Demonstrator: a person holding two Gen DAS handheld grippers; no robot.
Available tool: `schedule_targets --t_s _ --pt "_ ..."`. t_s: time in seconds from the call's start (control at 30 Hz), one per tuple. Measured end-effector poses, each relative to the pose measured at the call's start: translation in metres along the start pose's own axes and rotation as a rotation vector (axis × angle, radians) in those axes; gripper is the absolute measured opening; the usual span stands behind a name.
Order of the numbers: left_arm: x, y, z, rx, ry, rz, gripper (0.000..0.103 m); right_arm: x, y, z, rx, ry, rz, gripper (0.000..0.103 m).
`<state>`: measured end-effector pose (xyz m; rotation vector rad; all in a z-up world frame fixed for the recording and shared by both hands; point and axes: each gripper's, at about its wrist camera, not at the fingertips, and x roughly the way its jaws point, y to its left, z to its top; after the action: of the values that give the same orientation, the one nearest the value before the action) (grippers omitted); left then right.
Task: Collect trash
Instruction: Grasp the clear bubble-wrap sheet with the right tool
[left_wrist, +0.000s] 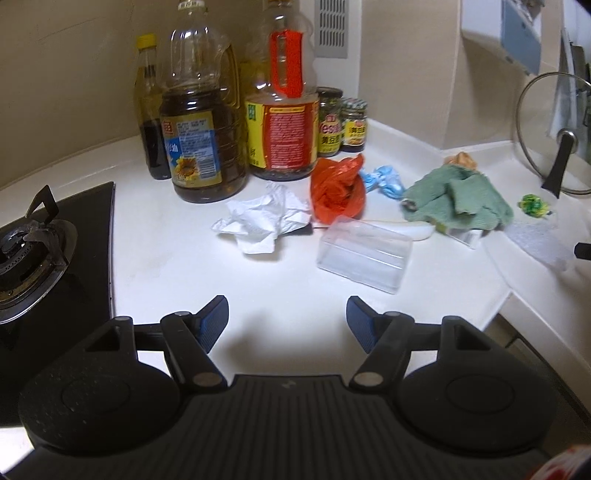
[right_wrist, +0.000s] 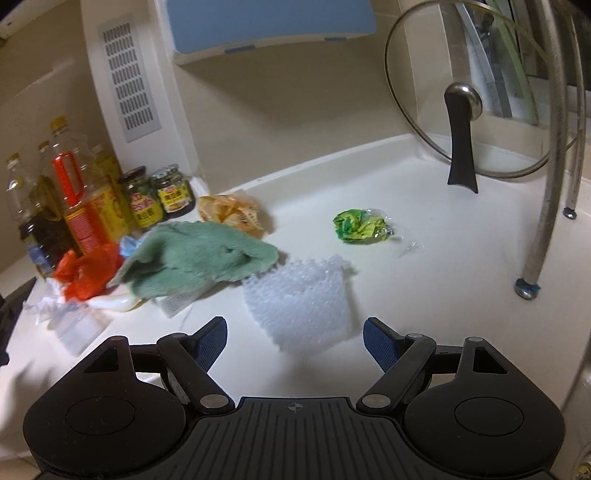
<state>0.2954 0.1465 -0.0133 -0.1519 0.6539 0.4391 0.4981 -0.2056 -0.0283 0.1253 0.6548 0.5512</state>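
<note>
Trash lies on a white counter (left_wrist: 177, 266). In the left wrist view I see crumpled white paper (left_wrist: 264, 218), a red plastic bag (left_wrist: 338, 192), a blue wrapper (left_wrist: 384, 181), a clear plastic box (left_wrist: 364, 254) and a green wrapper (left_wrist: 532, 205). My left gripper (left_wrist: 287, 321) is open and empty, short of the paper and box. In the right wrist view a sheet of bubble wrap (right_wrist: 301, 299) lies just ahead of my open, empty right gripper (right_wrist: 295, 338). A green wrapper (right_wrist: 360, 225) and a crumpled tan wrapper (right_wrist: 231, 212) lie farther back.
A green cloth (left_wrist: 458, 195) (right_wrist: 199, 254) lies among the trash. Oil bottles (left_wrist: 201, 122) and jars (left_wrist: 341, 122) stand at the back wall. A gas hob (left_wrist: 44, 251) is at the left. A glass lid (right_wrist: 465, 96) leans behind a metal rack leg (right_wrist: 535, 236) at the right.
</note>
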Motion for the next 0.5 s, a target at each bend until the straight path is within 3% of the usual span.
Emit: schedule_targets --t_s 0.5 --pt "0.028 0.004 0.025 0.010 -0.009 0.004 0.068 0.065 -0.007 0.016 -0.024 0.058 -0.052 0.081"
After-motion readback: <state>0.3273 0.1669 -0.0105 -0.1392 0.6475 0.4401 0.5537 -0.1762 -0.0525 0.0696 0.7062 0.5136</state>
